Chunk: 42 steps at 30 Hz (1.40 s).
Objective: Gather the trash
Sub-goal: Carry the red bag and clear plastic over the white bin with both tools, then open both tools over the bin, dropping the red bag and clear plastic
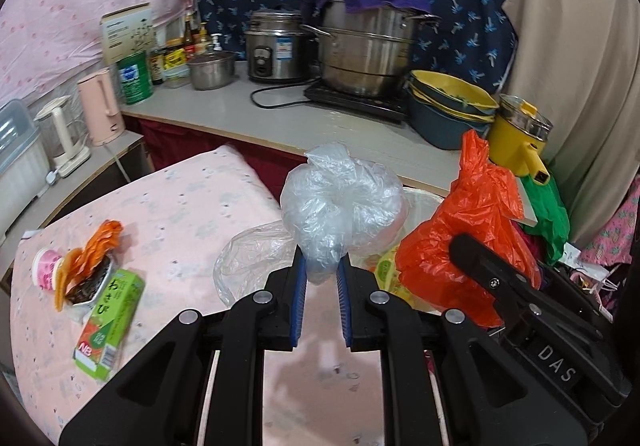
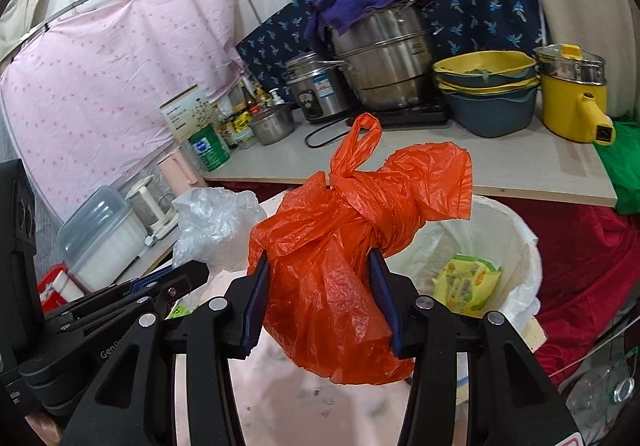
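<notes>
Left gripper [image 1: 322, 274] is nearly closed, pinching the clear plastic bag [image 1: 340, 202]. Your right gripper [image 2: 320, 298] is half open, clamped on the knotted orange bag [image 2: 340, 258]. Both hang near the lined bin [image 2: 516, 246]. They look light, soft, slippery; grip bunched folds or the knot. Only the left view shows the wasabi box [image 1: 110, 310] on the table.

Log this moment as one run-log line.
left gripper: shut on clear bag | right gripper: shut on orange bag | bin: lined, yellow packet inside | table: green carton left
</notes>
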Each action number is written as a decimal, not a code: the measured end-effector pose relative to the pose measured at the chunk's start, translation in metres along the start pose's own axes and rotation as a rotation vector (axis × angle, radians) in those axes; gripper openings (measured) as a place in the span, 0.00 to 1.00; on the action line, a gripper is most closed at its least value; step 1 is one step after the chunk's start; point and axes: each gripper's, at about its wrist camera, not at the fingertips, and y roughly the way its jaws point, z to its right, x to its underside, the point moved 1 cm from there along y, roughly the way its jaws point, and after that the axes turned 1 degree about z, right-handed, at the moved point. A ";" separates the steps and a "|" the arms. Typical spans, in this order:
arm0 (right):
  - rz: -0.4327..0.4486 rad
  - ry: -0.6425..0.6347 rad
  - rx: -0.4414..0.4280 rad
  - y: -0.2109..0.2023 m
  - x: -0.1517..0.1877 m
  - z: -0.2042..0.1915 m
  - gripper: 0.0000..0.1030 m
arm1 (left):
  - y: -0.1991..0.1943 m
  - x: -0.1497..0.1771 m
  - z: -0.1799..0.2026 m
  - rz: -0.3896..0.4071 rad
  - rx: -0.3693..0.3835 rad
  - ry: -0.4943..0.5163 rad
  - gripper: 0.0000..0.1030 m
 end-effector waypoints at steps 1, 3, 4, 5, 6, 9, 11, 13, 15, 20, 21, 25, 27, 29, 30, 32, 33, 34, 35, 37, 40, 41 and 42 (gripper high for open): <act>0.004 0.009 0.009 -0.001 -0.001 0.007 0.44 | 0.003 -0.001 0.007 -0.004 0.006 0.010 0.14; 0.010 0.033 0.025 -0.002 -0.003 0.022 0.44 | 0.010 -0.002 0.018 -0.012 0.018 0.026 0.14; 0.013 0.041 0.032 -0.003 -0.004 0.028 0.44 | 0.014 -0.004 0.024 -0.017 0.024 0.035 0.14; 0.016 0.054 0.042 -0.003 -0.005 0.036 0.44 | 0.018 -0.005 0.030 -0.020 0.029 0.044 0.14; 0.018 0.064 0.048 -0.003 -0.006 0.042 0.44 | 0.021 -0.005 0.035 -0.023 0.033 0.054 0.14; 0.025 0.099 0.071 -0.004 -0.007 0.064 0.44 | 0.033 -0.007 0.053 -0.040 0.051 0.082 0.14; 0.029 0.123 0.087 -0.005 -0.007 0.078 0.44 | 0.042 -0.007 0.063 -0.051 0.065 0.096 0.14; 0.031 0.142 0.104 -0.005 -0.007 0.091 0.44 | 0.050 -0.007 0.073 -0.064 0.080 0.107 0.14; 0.032 0.158 0.119 -0.006 -0.006 0.102 0.44 | 0.059 -0.007 0.082 -0.077 0.092 0.115 0.14; 0.034 0.192 0.150 -0.006 -0.003 0.127 0.44 | 0.081 -0.006 0.099 -0.109 0.116 0.124 0.16; 0.033 0.196 0.154 -0.005 -0.003 0.130 0.44 | 0.085 -0.006 0.102 -0.109 0.116 0.121 0.16; 0.026 0.205 0.164 -0.001 -0.001 0.139 0.44 | 0.096 -0.006 0.109 -0.111 0.122 0.124 0.25; 0.022 0.205 0.165 0.002 -0.001 0.141 0.44 | 0.100 -0.006 0.109 -0.104 0.101 0.118 0.50; 0.020 0.201 0.164 0.006 -0.001 0.141 0.44 | 0.101 -0.008 0.106 -0.092 0.093 0.105 0.57; 0.018 0.199 0.163 0.007 -0.001 0.141 0.44 | 0.101 -0.008 0.105 -0.089 0.092 0.102 0.57; 0.016 0.195 0.160 0.010 -0.002 0.140 0.44 | 0.103 -0.009 0.101 -0.092 0.080 0.097 0.57; 0.015 0.193 0.158 0.012 -0.002 0.139 0.45 | 0.104 -0.009 0.097 -0.091 0.072 0.089 0.57; 0.014 0.191 0.155 0.013 -0.002 0.138 0.45 | 0.104 -0.010 0.094 -0.091 0.066 0.080 0.57; 0.012 0.189 0.152 0.015 -0.002 0.137 0.45 | 0.104 -0.010 0.090 -0.091 0.063 0.070 0.57; 0.008 0.184 0.147 0.018 -0.002 0.134 0.45 | 0.104 -0.011 0.083 -0.091 0.057 0.054 0.57; 0.001 0.174 0.138 0.024 -0.003 0.128 0.45 | 0.102 -0.012 0.075 -0.084 0.041 0.047 0.57; -0.002 0.169 0.134 0.026 -0.004 0.126 0.45 | 0.101 -0.011 0.072 -0.081 0.036 0.046 0.57; -0.005 0.163 0.131 0.029 -0.004 0.124 0.45 | 0.100 -0.011 0.069 -0.078 0.030 0.043 0.57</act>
